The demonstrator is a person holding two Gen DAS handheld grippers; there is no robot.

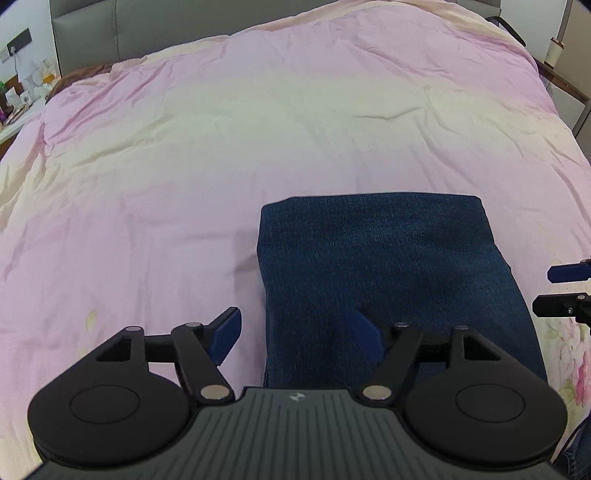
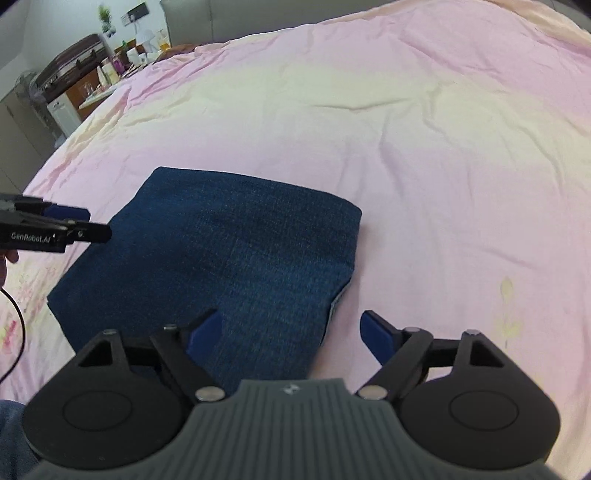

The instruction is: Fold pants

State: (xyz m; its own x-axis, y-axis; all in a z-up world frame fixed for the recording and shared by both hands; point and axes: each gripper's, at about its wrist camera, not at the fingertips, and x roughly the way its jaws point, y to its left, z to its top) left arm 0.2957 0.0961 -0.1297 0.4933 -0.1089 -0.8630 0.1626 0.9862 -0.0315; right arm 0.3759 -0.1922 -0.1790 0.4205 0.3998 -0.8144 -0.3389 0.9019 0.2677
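A pair of dark blue denim pants [image 1: 376, 251] [image 2: 229, 251] lies folded into a compact rectangle on the pink duvet [image 1: 221, 147]. My left gripper [image 1: 295, 325] stands open at the near left side of the fold, one blue pad over the duvet and the other over the denim. My right gripper [image 2: 290, 325] is open too and straddles the near right edge of the fold, with nothing pinched. Each gripper shows at the edge of the other's view: the right gripper [image 1: 554, 290] and the left gripper [image 2: 92, 222], both with jaws apart.
The duvet [image 2: 443, 147] spreads wide beyond and to both sides of the pants. A grey headboard [image 1: 110, 29] stands at the far end. A cluttered bedside table [image 1: 22, 92] and a dresser [image 2: 74, 74] sit off the bed's left. A black cable [image 2: 14, 314] hangs beside the left hand.
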